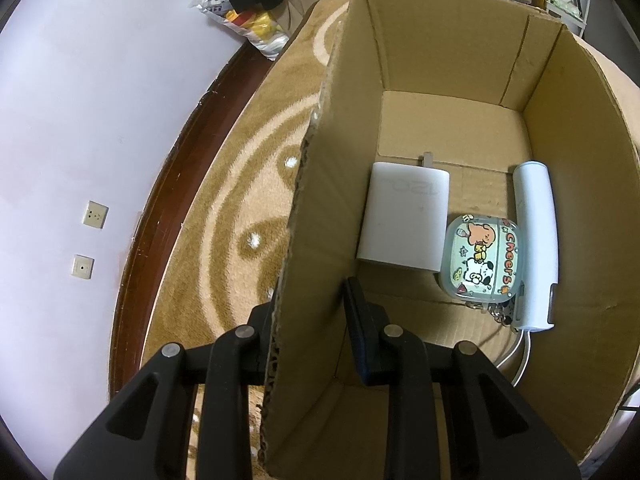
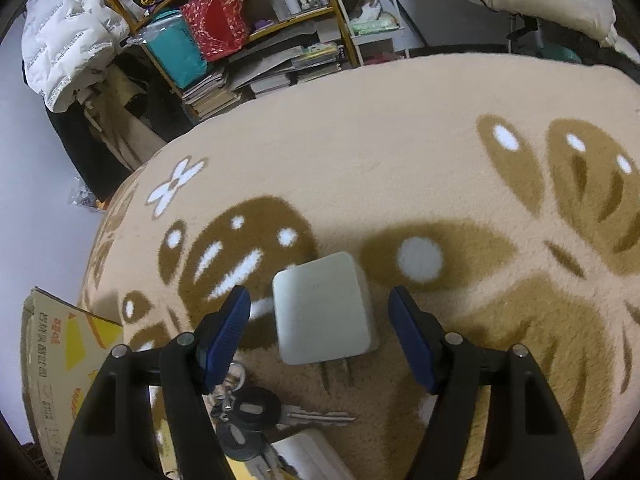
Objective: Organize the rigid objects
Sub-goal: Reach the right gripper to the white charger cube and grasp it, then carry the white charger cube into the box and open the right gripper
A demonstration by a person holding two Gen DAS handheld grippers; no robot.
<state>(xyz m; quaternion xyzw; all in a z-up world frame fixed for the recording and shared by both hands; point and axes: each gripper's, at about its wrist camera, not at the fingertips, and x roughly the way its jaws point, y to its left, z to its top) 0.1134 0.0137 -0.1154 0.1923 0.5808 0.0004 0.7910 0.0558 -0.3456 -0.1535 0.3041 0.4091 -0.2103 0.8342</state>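
the left gripper (image 1: 310,320) straddled the near wall of the cardboard box (image 1: 460,40), one finger outside and one inside; whether it actually pinched the wall could not be told. ahead of it on the box floor lay a white charger (image 1: 402,216), with a cartoon earbud case (image 1: 482,262) touching its right side and a white tube-shaped device (image 1: 536,240) against the right wall.

the right gripper (image 2: 320,312) stood wide open and held nothing, its blue pads either side of a white plug adapter (image 2: 324,306) lying on the brown patterned rug (image 2: 400,140), apart from both. a bunch of keys (image 2: 256,412) lay below its left finger.
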